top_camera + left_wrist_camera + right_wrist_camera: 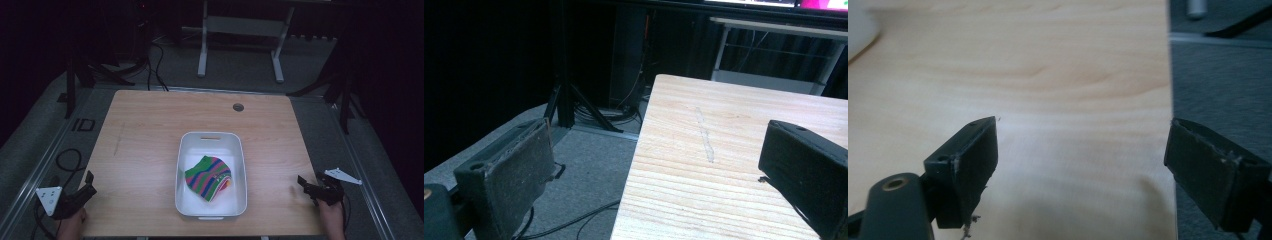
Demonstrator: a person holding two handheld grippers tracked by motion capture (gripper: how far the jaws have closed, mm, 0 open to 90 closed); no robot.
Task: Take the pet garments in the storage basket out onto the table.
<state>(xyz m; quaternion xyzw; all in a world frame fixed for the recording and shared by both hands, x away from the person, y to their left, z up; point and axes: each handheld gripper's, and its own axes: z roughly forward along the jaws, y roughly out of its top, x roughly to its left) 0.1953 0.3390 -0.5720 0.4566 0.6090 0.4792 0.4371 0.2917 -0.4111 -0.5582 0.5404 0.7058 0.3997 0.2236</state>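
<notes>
High view, one table (150, 130) of pale wood, bearing one white bin (211, 142) at centre.

Item 1: cloth (208, 177), striped green, pink, blue and orange, folded or bunched (which of the two cannot be told from above). It lies inside the bin, toward the near half, its right side close to the bin's right wall. Judged soft, light and limp; it should sag and unfold when lifted, and carries no risk of breakage. Best hold, by this reading: the raised upper fold near the middle, or the left edge where bare bin floor leaves room for a jaw to slip under. A pinch through several layers would keep it from trailing open.

Item 2: left gripper (86, 189), held at the near left corner of the table, well apart from the bin. Left gripper view: jaws wide, nothing between them, one over the floor and one over the wood.

Item 3: right gripper (306, 186), held at the near right edge, also well apart from the bin. Right gripper view: jaws wide and empty, astride the table's right edge.

Item 4: round hole (238, 107) in the table's far side, beyond the bin.
</notes>
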